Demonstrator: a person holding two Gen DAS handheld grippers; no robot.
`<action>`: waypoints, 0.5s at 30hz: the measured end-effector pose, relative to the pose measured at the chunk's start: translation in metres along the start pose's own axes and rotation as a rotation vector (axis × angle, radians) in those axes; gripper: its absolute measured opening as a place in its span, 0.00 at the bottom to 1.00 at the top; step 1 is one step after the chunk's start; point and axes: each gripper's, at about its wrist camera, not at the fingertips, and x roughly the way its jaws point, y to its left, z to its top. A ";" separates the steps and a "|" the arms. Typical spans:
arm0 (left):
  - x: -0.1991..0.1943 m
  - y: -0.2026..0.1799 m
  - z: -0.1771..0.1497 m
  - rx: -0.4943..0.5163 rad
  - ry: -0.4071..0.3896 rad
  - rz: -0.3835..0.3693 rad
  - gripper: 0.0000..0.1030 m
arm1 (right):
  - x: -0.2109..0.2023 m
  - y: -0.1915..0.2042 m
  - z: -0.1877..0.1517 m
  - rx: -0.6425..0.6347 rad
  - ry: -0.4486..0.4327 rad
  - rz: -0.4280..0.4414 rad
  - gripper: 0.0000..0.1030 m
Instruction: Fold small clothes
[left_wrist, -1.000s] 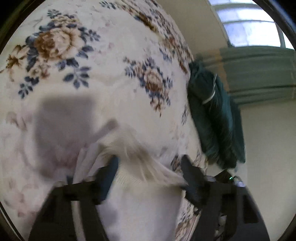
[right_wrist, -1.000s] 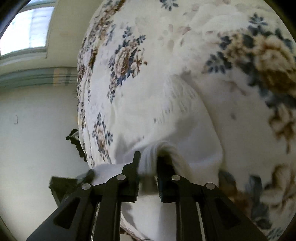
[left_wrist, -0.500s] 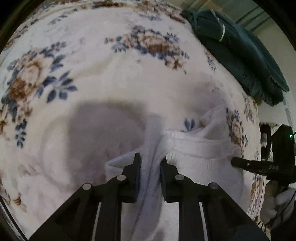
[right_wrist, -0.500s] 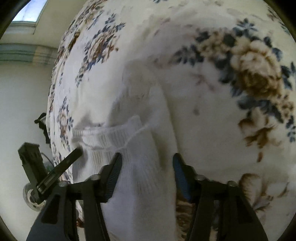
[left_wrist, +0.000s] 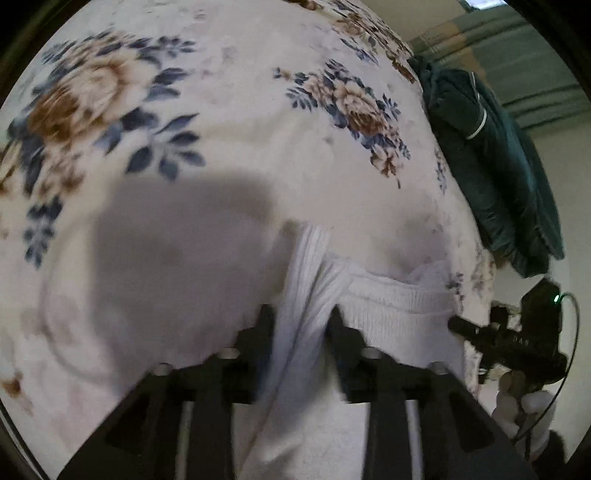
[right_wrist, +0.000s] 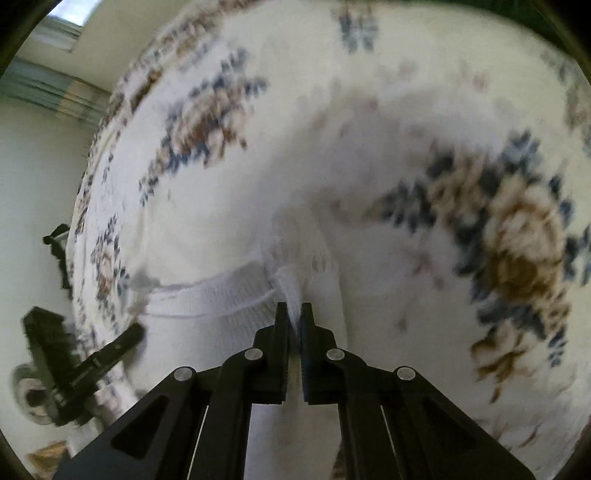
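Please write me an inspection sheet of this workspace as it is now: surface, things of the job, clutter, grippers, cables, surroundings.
Surface: floral blanket, cream with blue and brown flowers, soft and uneven.
Job's things: one white garment, ribbed, lying on the blanket with a bunched fold raised between the fingers.
Clutter: dark green cloth heaped at the blanket's far edge.
Grippers: left gripper has its fingers on either side of a thick fold of the garment; right gripper is shut on a thin pinch of the same garment.
Cables: a thin black wire loops beside the right gripper's body, seen in the left view.
Surroundings: pale wall, green curtain, window corner.
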 end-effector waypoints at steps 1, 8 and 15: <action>-0.007 0.002 -0.005 -0.013 0.001 -0.027 0.44 | -0.007 -0.004 -0.006 0.012 0.010 0.044 0.09; -0.072 0.010 -0.098 0.004 -0.010 -0.044 0.62 | -0.043 -0.049 -0.130 0.047 0.158 0.103 0.52; -0.048 0.011 -0.164 0.024 0.016 0.014 0.19 | -0.006 -0.060 -0.211 0.107 0.200 0.225 0.20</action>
